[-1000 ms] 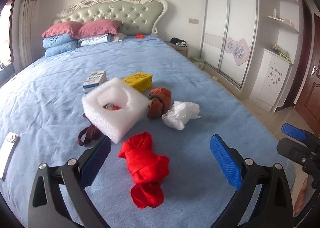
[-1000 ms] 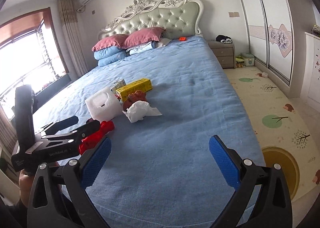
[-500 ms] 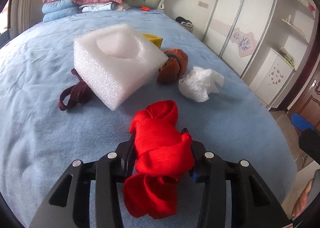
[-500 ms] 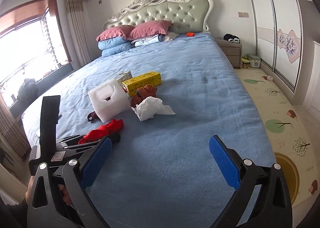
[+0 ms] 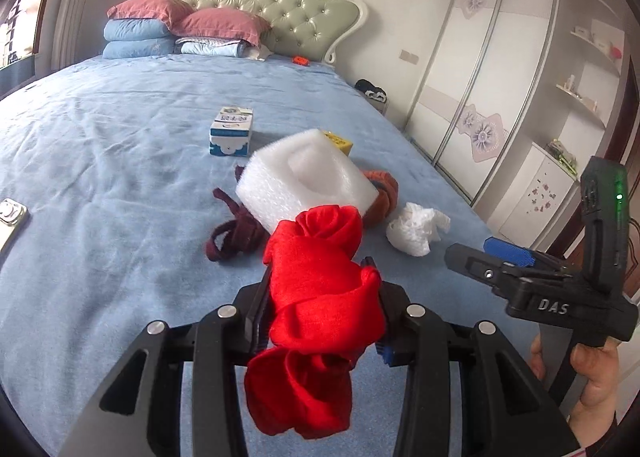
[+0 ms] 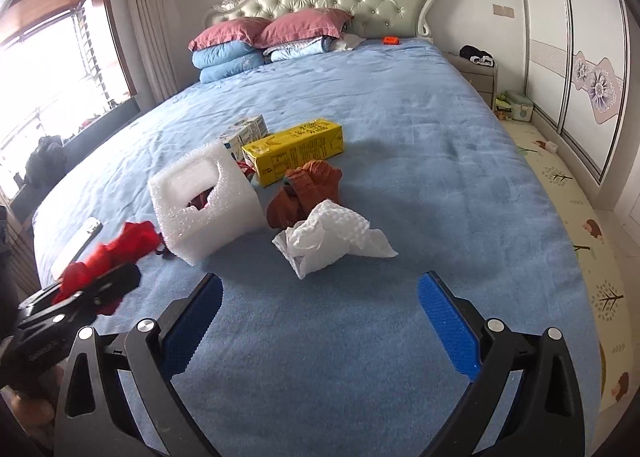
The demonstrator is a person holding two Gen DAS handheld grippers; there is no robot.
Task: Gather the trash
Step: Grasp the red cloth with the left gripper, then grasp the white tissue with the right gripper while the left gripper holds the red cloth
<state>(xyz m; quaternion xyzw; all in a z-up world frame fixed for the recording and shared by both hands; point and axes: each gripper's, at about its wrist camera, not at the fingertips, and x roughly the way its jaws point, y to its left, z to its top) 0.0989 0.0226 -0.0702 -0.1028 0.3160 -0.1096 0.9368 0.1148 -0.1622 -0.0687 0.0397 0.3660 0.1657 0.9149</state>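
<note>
Two cartons, four pillows, one foam block

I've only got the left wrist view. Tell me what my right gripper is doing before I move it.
Observer: The right gripper is open and empty over the bare blanket. The tissue lies just ahead of it.
Operator: Check the foam for anything inside.
Observer: The foam has a hole in the side facing the right camera, and something red shows inside it.
Operator: Report on the yellow box.
Observer: The yellow box is a long carton lying flat behind the foam, close to the brown cloth.
</note>
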